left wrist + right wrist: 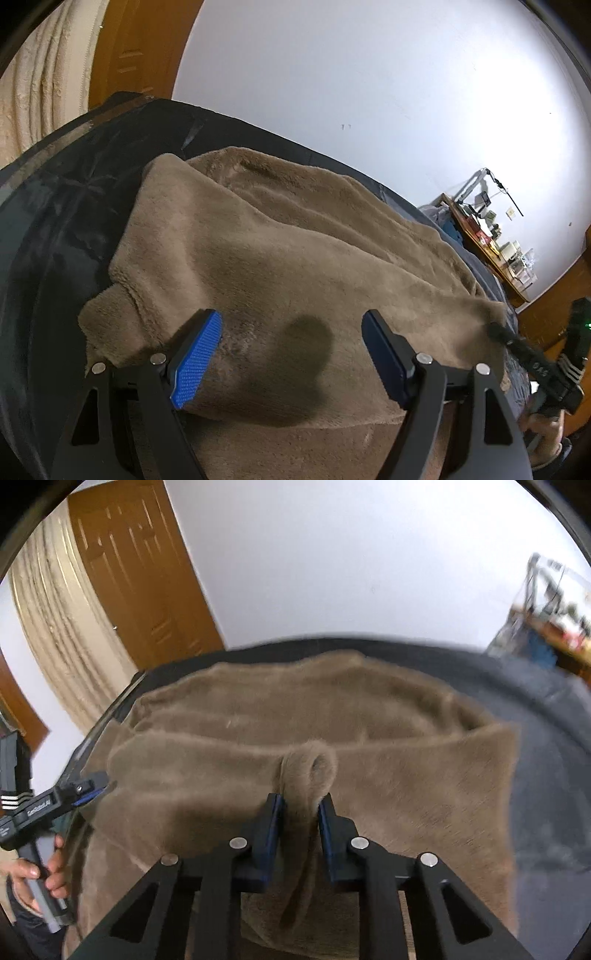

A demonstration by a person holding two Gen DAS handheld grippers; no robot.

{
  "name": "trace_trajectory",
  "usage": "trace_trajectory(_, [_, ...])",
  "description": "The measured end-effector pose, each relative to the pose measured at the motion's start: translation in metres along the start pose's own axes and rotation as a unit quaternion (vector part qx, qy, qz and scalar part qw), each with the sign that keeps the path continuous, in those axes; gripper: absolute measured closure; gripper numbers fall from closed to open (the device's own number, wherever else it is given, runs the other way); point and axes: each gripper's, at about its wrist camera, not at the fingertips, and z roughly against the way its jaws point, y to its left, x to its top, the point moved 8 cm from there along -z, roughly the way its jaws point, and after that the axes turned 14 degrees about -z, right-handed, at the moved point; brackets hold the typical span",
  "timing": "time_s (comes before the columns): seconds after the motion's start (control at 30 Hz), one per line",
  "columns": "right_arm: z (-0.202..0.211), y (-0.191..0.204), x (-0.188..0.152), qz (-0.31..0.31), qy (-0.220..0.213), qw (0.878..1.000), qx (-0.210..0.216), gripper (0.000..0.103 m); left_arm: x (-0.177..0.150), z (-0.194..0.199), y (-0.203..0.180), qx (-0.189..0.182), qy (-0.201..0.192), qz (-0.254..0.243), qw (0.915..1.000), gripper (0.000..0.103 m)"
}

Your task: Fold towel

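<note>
Two claws in play. My right claw (300,806) is pinched nearly shut on a raised fold of the brown plush towel (295,716), the pile bunched in a loop between the blue pads. My left claw (291,354) stands wide, nothing held, its fingers resting on the towel. That towel sprawls rumpled over a dark bench (55,221). Printing on the claw bodies is too blurred to read.

White wall (369,74), wooden door (140,572), cream curtain (55,627), cluttered desk (491,243).
</note>
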Motion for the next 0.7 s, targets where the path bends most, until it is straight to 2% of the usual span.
trace_trajectory(0.07, [0.012, 0.004, 0.009, 0.029, -0.033, 0.998, -0.041, 0.082, 0.0, -0.001, 0.001, -0.003, 0.0, 0.006, 1.0, 0.021])
trace_trajectory(0.23, [0.035, -0.012, 0.02, 0.028, -0.074, 0.993, -0.085, 0.085, 0.003, -0.001, 0.001, -0.005, -0.002, 0.008, 1.0, 0.02])
trace_trajectory(0.33, [0.025, -0.028, 0.013, -0.029, -0.025, 0.999, -0.009, 0.084, 0.002, -0.002, 0.001, -0.003, -0.001, 0.006, 1.0, 0.02])
trace_trajectory(0.4, [0.01, -0.036, 0.003, -0.055, 0.013, 0.998, 0.017, 0.081, 0.001, -0.001, 0.001, -0.003, 0.0, 0.005, 1.0, 0.02])
trace_trajectory(0.47, [-0.001, -0.041, -0.003, -0.076, 0.036, 0.996, 0.031, 0.076, 0.0, 0.0, 0.001, -0.003, 0.0, 0.005, 1.0, 0.02])
trace_trajectory(0.5, [-0.005, -0.042, -0.004, -0.088, 0.042, 0.994, 0.044, 0.066, 0.0, 0.0, 0.001, -0.003, 0.0, 0.006, 1.0, 0.02])
trace_trajectory(0.53, [-0.008, -0.043, -0.004, -0.1, 0.047, 0.992, 0.056, 0.045, 0.0, -0.001, 0.001, -0.004, 0.002, 0.006, 1.0, 0.019])
trace_trajectory(0.6, [-0.011, -0.045, -0.001, -0.119, 0.046, 0.989, 0.073, 0.028, -0.001, -0.002, 0.0, -0.005, 0.005, 0.006, 1.0, 0.019])
trace_trajectory(0.7, [-0.017, -0.037, 0.002, -0.119, 0.053, 0.987, 0.09, 0.028, -0.003, -0.004, -0.002, -0.007, 0.011, 0.003, 0.9999, 0.019])
